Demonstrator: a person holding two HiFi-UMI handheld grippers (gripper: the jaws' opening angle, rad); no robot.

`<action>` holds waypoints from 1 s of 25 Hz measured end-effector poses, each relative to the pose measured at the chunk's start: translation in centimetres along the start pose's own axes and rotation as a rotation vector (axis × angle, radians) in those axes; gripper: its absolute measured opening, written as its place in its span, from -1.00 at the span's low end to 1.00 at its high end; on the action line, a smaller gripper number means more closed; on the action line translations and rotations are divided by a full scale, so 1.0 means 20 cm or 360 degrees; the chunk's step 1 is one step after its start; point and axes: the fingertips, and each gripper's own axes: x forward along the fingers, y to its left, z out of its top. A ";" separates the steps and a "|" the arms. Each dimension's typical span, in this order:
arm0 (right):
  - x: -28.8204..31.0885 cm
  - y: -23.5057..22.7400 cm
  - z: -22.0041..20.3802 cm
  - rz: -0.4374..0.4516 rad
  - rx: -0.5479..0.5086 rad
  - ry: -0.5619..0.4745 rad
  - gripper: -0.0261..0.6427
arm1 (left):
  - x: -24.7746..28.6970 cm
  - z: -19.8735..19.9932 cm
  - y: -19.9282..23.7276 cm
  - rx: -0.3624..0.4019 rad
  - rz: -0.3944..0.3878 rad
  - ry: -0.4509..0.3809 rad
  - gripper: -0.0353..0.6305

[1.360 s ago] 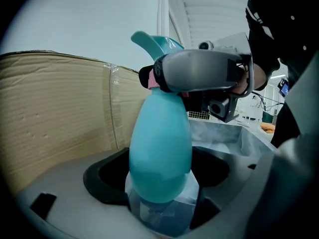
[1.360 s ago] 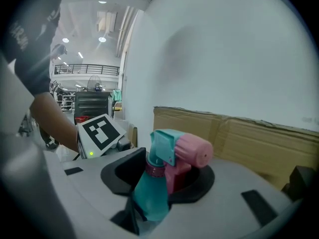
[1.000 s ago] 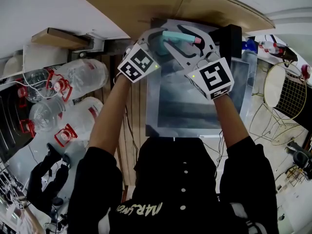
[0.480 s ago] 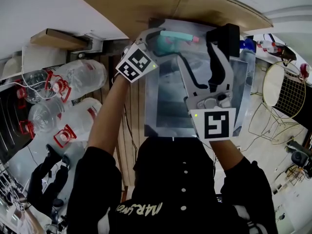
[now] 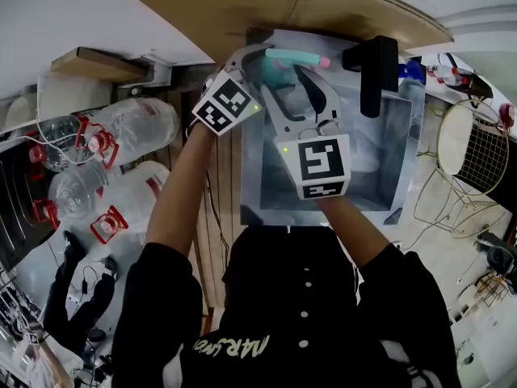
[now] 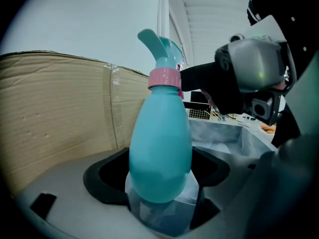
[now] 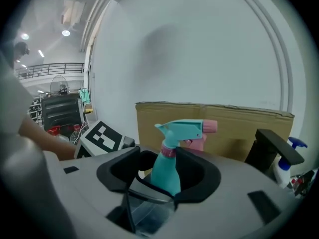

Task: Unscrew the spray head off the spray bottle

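Right gripper view — tongs (image 7: 168,157), just closing, seemingly clamp spray head (image 7: 187,129).

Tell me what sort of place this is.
Probably a workshop or storage space, not a home: big water jugs lying about, a large cardboard sheet, and a wire basket off to the side.

Spray bottle (image 7: 167,176) before cardboard (image 7: 239,128), seemingly above tray (image 5: 396,160) edge; water jugs (image 5: 129,128) far left.
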 end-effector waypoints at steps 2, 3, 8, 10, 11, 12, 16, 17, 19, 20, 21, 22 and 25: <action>0.01 -0.01 0.00 -0.0011 -0.0001 -0.0005 -0.21 | 0.00 0.00 0.00 0.0005 -0.0004 0.0003 0.29; 0.02 -0.01 0.00 -0.0014 -0.0002 -0.0007 -0.21 | 0.00 0.00 0.00 0.0009 -0.0005 0.0005 0.29; 0.04 -0.03 0.01 -0.0002 -0.0038 -0.0008 -0.22 | 0.00 0.00 0.00 0.0013 -0.0008 0.0013 0.29; 0.06 -0.04 0.02 0.0002 -0.0067 -0.0007 -0.23 | 0.00 0.00 0.00 0.0012 -0.0008 0.0016 0.29; 0.06 -0.04 0.02 0.0005 -0.0081 -0.0007 -0.24 | 0.00 0.00 0.00 0.0011 -0.0009 0.0017 0.29; 0.07 -0.04 0.02 0.0008 -0.0092 -0.0009 -0.24 | 0.00 0.00 0.00 0.0012 -0.0009 0.0019 0.29; 0.09 -0.04 0.03 0.0018 -0.0116 -0.0014 -0.25 | 0.00 0.00 0.00 0.0019 -0.0004 0.0028 0.29; 0.09 -0.04 0.03 0.0019 -0.0119 -0.0015 -0.26 | 0.00 0.00 0.00 0.0021 -0.0004 0.0030 0.29; 0.10 -0.04 0.04 0.0023 -0.0118 -0.0019 -0.27 | 0.00 0.00 0.00 0.0022 -0.0006 0.0033 0.29; 0.11 -0.04 0.04 0.0026 -0.0112 -0.0020 -0.28 | 0.00 0.00 0.00 0.0020 -0.0007 0.0034 0.29; 0.12 -0.05 0.04 0.0028 -0.0103 -0.0023 -0.29 | 0.00 0.00 0.00 0.0018 -0.0008 0.0036 0.29; 0.12 -0.05 0.05 0.0029 -0.0094 -0.0026 -0.32 | 0.00 0.00 0.00 0.0018 -0.0008 0.0037 0.29; 0.14 -0.06 0.06 0.0036 -0.0121 -0.0038 -0.42 | -0.01 0.00 0.00 0.0022 -0.0007 0.0039 0.29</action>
